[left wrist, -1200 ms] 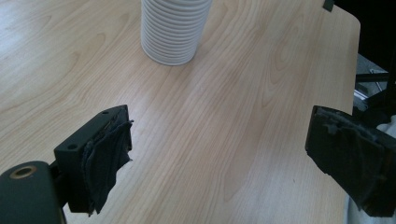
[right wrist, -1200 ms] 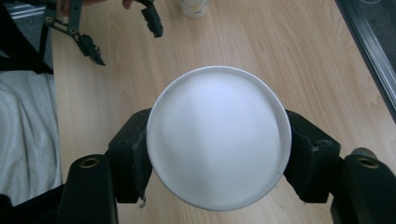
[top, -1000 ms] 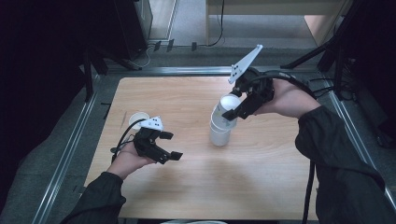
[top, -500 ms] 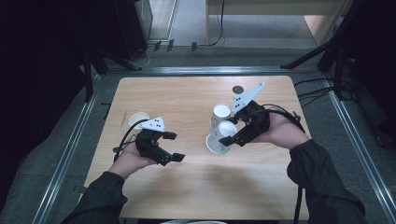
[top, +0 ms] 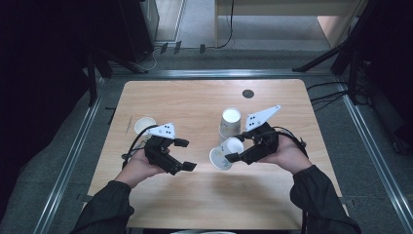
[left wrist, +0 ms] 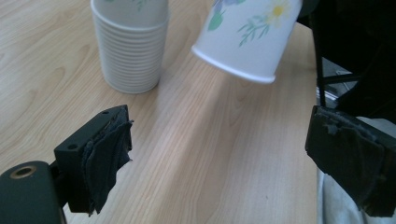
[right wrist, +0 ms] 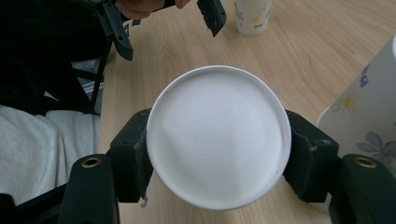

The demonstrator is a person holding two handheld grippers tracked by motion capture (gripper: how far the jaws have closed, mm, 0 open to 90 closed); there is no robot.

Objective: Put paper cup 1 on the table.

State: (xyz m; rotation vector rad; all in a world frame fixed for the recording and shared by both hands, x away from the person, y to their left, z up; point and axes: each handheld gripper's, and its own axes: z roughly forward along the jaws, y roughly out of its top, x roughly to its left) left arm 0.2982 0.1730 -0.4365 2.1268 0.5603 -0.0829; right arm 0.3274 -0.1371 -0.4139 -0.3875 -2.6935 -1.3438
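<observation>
White paper cup [top: 225, 155] clamped in right gripper [top: 234, 157], tilted, above table [top: 195, 100] middle, just in front of cup stack [top: 229, 124]; left gripper [top: 182, 155] jaws wide apart, empty, near left edge

A light wooden table [top: 204, 200] bears a stack of paper cups [top: 229, 123] and a single cup [top: 144, 126].

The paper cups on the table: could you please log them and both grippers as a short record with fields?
held cup: tilted paper cup clamped between the jaws of the right gripper
cup stack: upright, beside the held cup
single cup: upright, at the table's left
left gripper: jaws open, nothing between them
surface: wooden table
</observation>
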